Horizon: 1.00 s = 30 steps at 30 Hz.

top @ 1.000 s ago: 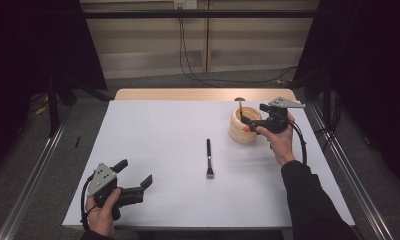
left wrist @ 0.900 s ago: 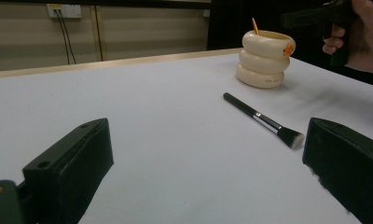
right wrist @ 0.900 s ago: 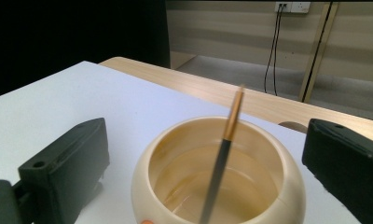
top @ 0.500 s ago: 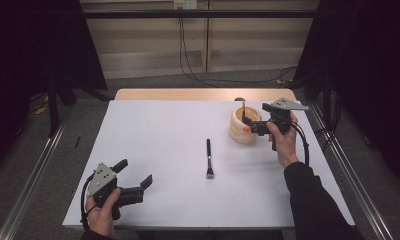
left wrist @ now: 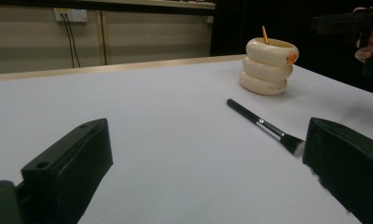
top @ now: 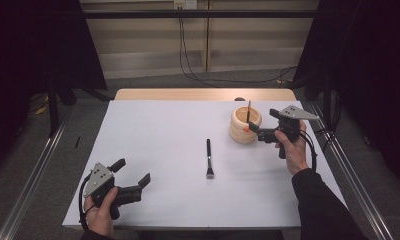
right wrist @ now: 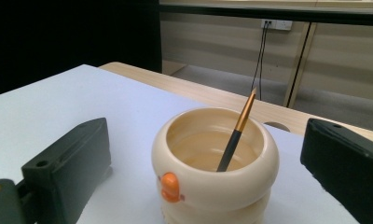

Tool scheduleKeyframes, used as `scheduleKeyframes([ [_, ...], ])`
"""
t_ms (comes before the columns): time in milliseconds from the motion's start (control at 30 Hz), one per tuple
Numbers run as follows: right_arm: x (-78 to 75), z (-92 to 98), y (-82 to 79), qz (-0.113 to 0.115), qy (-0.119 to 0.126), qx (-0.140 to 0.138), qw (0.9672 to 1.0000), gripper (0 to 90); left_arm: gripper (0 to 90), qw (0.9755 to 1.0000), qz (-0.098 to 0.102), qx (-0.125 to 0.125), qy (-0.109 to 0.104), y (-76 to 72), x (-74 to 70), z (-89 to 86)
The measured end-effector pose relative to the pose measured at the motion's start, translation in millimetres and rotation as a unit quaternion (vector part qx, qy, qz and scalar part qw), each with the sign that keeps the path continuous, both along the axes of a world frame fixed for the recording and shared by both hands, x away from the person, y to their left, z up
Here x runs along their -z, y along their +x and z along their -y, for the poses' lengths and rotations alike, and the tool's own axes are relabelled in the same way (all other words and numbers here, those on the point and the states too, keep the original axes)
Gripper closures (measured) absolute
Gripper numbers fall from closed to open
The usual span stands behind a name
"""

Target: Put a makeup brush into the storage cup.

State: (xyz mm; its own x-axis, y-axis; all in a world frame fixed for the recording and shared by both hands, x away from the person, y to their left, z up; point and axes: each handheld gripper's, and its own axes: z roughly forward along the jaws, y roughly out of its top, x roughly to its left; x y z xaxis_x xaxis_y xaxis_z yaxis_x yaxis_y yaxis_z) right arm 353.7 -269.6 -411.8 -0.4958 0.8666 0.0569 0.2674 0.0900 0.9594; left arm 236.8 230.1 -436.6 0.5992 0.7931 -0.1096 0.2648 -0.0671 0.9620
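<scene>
Right hand-held gripper backs off cream pot, jaws wide, apparently empty; brush upright inside pot; left hand-held gripper wide.

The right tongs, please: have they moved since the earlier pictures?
Yes. The right tongs have backed off toward the table's right edge; earlier they reached over the cream holder, now they sit just beside it.

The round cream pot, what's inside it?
Inside the cream pot one thin brush stands leaning on the rim, its orange handle end pointing up. Its lower end is hidden by the pot's wall, so its bristles cannot be seen.
</scene>
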Motion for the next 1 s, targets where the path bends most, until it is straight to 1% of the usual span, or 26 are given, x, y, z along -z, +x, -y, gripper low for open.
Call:
scheduleKeyframes([
  [67, -1.5, -0.5, -5.8, 0.004, -0.002, 0.004, 1.0, 1.2, 1.2, 1.0, 0.001, -0.003, 0.001, -0.1, -0.1, -0.2],
  [100, -2.0, -0.5, -8.3, 0.004, -0.004, 0.0, 1.0, 1.2, 1.2, 1.0, 0.001, -0.005, 0.0, 0.0, 0.0, -0.3],
  [167, -3.0, -1.3, -14.3, 0.01, -0.012, 0.004, 0.9999, 1.2, 1.3, 1.0, 0.001, -0.005, -0.002, 0.0, 0.0, -0.3],
  [267, -4.1, -0.8, -21.3, 0.015, -0.011, 0.001, 0.9998, 1.5, 1.2, 1.0, 0.003, -0.003, 0.006, -0.6, -0.6, 0.4],
  [400, -4.0, 1.5, -30.6, 0.012, -0.009, 0.004, 0.9999, 1.8, 0.9, 0.9999, 0.007, 0.0, 0.009, -1.1, -1.2, 0.2],
  [433, -3.7, 2.1, -33.4, 0.012, -0.011, 0.007, 0.9998, 1.9, 0.9, 0.9999, 0.007, -0.003, 0.009, -1.2, -1.2, -0.1],
  [467, -3.4, 3.0, -36.2, 0.014, -0.011, 0.004, 0.9998, 2.0, 0.9, 1.0, 0.006, -0.004, 0.005, -1.1, -1.0, -0.2],
  [567, -3.7, 5.5, -45.1, 0.009, -0.009, 0.005, 0.9999, 2.2, 0.9, 0.9999, 0.007, -0.006, 0.007, -1.0, -1.2, -0.8],
  [600, -3.5, 5.9, -47.3, 0.013, -0.01, 0.007, 0.9998, 2.6, 0.9, 0.9999, 0.007, -0.006, 0.007, -1.0, -1.3, -0.7],
  [700, -2.5, 8.4, -54.5, 0.008, -0.009, 0.003, 0.9999, 2.7, 0.9, 0.9999, 0.008, -0.005, 0.006, -1.3, -1.6, 0.0],
  [733, -2.0, 8.7, -57.4, 0.005, -0.009, 0.006, 0.9999, 2.6, 0.9, 0.9999, 0.01, -0.007, 0.009, -1.7, -1.8, -0.4],
  [767, -1.6, 9.5, -59.7, 0.006, -0.012, 0.002, 0.9999, 2.6, 0.8, 0.9999, 0.009, -0.008, 0.007, -2.0, -1.7, -0.6],
  [800, -1.7, 9.4, -62.6, 0.004, -0.009, 0.005, 0.9999, 2.7, 0.9, 0.9999, 0.009, -0.005, 0.004, -1.9, -1.6, -1.0],
  [833, -1.7, 10.2, -64.6, 0.006, -0.012, 0.003, 0.9999, 2.7, 0.8, 0.9999, 0.008, -0.006, 0.004, -1.8, -1.5, -1.2],
  [867, -2.1, 10.5, -66.8, 0.005, -0.008, 0.005, 0.9999, 2.8, 0.9, 0.9999, 0.008, -0.007, 0.004, -1.7, -1.5, -1.5],
  [900, -1.6, 10.8, -68.9, 0.01, -0.006, 0.007, 0.9999, 3.4, 0.9, 0.9999, 0.009, -0.009, 0.007, -1.9, -1.7, -1.5],
  [933, -0.9, 11.1, -71.5, 0.009, -0.009, 0.011, 0.9999, 3.5, 0.9, 0.9999, 0.009, -0.007, 0.007, -2.0, -1.7, -1.3],
  [967, 0.3, 10.9, -73.9, 0.003, -0.009, 0.009, 0.9999, 3.5, 0.9, 0.9999, 0.011, -0.007, 0.008, -2.3, -1.9, -1.1],
  [1000, 1.5, 11.1, -76.1, 0.003, -0.01, 0.006, 0.9999, 3.6, 0.9, 0.9999, 0.012, -0.006, 0.008, -2.4, -1.8, -0.7],
])
